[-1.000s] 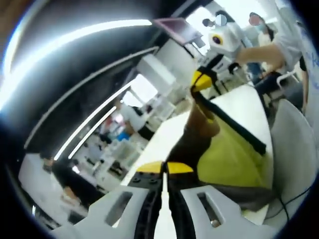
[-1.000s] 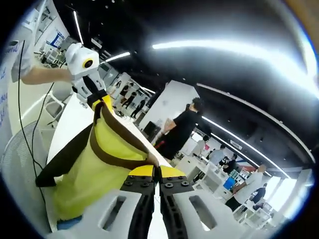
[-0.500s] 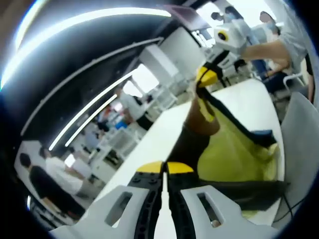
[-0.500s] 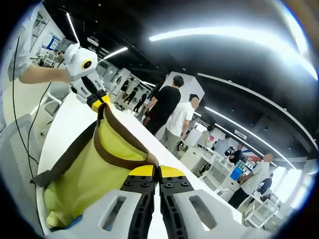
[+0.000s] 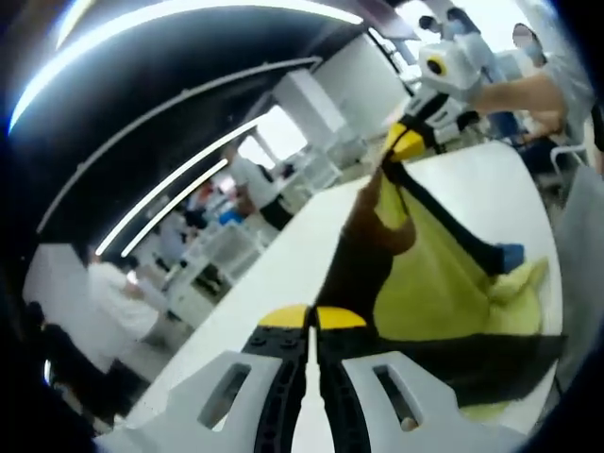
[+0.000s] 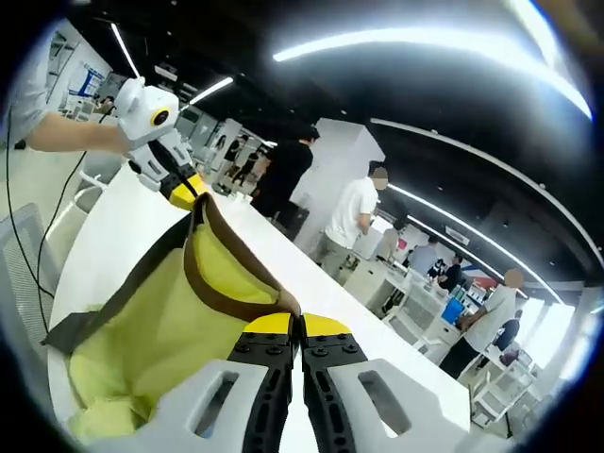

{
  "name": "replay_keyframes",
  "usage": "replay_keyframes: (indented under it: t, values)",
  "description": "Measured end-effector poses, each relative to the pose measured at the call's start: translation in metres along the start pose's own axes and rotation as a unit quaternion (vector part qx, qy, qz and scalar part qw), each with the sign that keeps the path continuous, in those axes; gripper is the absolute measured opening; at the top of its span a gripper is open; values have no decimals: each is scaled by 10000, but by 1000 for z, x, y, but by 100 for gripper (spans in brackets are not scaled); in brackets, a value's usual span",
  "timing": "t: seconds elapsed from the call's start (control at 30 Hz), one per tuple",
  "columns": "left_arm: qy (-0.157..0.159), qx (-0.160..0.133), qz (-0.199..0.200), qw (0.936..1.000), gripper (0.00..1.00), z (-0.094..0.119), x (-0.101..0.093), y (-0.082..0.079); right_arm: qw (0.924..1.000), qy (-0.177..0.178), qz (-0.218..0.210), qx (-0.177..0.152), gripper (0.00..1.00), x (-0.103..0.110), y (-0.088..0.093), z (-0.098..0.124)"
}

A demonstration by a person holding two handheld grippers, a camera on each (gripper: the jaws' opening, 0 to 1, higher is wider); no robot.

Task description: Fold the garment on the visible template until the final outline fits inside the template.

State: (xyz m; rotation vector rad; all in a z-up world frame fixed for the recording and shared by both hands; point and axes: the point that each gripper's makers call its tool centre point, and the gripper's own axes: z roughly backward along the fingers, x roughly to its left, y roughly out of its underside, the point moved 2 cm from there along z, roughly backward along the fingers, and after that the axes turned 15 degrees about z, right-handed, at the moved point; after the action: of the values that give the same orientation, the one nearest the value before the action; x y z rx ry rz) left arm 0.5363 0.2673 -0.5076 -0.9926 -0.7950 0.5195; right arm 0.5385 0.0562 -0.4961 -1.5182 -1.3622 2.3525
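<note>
Garment (image 6: 160,321) hangs stretched between both clamped grippers above table (image 5: 283,283).

Both views upward-tilted, close, sharing garment (image 5: 444,283)

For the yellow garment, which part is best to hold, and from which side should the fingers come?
Probably the brown-trimmed edge, as both grippers hold it now: the left gripper and right gripper are shut on the yellow garment at two ends of that band. Come from the open edge side; the trim is stiffer, and the body hangs toward the white table.
</note>
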Motion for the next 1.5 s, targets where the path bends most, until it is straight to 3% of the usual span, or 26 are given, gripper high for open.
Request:
replay_keyframes:
  t: [0.6, 1.0, 1.5]
  values:
    - [-153, 414, 435, 9981, 0, -61, 25, 54, 9985, -191, -382, 331, 2, 13, 54, -66]
    - [-217, 625, 717, 9952, 0, -79, 25, 88, 9965, -334, -617, 455, 2, 23, 86, -99]
    - [-233, 783, 992, 9917, 0, -109, 35, 116, 9924, -369, -952, 688, 2, 33, 125, -132]
